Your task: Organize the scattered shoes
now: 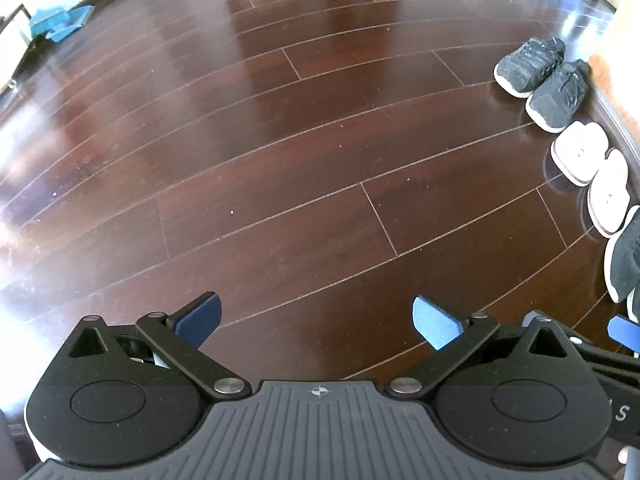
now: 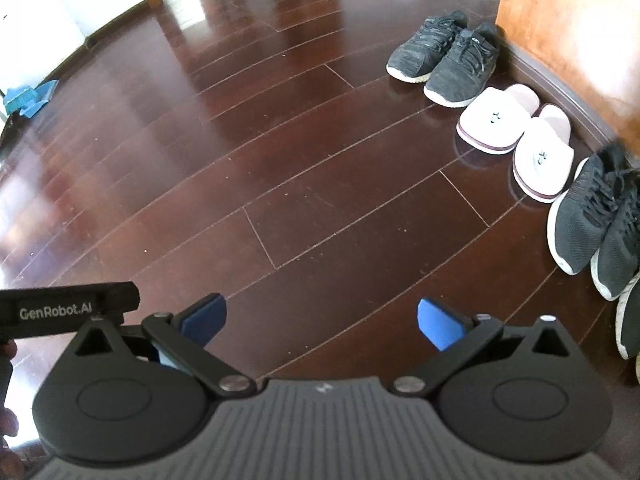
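Left gripper (image 1: 316,322), right gripper (image 2: 322,322): jaws spread, empty, above bare floor (image 2: 280,184). Shoes (image 2: 516,132): paired row along the wall (image 2: 568,36), ahead and rightward; toes point outward; right gripper nearer.

- A row of shoes runs along the baseboard (image 2: 560,92) at the right of the wooden floor (image 2: 280,184).
- Farthest stands a pair of knit sneakers (image 2: 444,54), side by side and touching.
- Nearer comes a pair of slippers (image 2: 516,136), just beside them.
- Nearest is a pair of mesh sneakers (image 2: 596,220) (more shoes beyond them are cut off by the frame edge).
- A dustpan (image 2: 28,98) lies far left, well apart from the row.
- Floor before both grippers holds nothing.
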`<action>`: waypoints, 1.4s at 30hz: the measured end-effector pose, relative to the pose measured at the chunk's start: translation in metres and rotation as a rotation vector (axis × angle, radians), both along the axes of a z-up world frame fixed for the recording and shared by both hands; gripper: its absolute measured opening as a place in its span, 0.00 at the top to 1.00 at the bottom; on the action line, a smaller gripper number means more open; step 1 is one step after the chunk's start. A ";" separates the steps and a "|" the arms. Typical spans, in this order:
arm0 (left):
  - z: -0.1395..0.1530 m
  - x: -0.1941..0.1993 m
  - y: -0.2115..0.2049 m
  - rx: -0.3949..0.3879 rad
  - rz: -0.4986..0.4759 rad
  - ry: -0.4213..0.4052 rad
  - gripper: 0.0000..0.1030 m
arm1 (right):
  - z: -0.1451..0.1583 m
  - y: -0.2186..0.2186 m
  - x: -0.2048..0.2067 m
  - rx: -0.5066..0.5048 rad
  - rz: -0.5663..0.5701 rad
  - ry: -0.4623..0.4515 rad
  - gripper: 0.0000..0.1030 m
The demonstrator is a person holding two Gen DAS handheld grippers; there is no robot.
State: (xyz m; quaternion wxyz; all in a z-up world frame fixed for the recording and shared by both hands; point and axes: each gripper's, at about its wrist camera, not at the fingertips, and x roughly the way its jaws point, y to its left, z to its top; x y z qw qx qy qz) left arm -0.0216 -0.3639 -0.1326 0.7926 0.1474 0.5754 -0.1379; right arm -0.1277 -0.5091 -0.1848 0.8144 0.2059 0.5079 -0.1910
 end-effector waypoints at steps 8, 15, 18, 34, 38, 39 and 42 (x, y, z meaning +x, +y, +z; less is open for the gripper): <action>-0.011 -0.005 -0.005 0.030 -0.002 0.023 0.00 | -0.005 -0.005 -0.002 0.008 -0.005 0.027 0.00; -0.017 -0.002 -0.006 0.030 -0.002 0.036 0.00 | -0.007 -0.007 0.002 0.014 -0.007 0.032 0.00; -0.019 -0.002 -0.005 0.035 -0.001 0.042 0.00 | -0.008 -0.005 0.003 0.015 0.000 0.038 0.00; -0.025 0.002 0.000 0.053 0.000 0.048 0.00 | -0.015 -0.001 0.009 0.025 0.012 0.055 0.00; -0.025 0.001 -0.003 0.069 -0.018 0.024 0.00 | -0.016 -0.001 0.010 0.028 0.012 0.058 0.00; -0.025 0.000 -0.004 0.074 -0.022 0.019 0.00 | -0.017 -0.001 0.010 0.029 0.012 0.058 0.00; -0.025 0.000 -0.005 0.078 -0.026 0.014 0.00 | -0.018 -0.001 0.010 0.031 0.012 0.060 0.00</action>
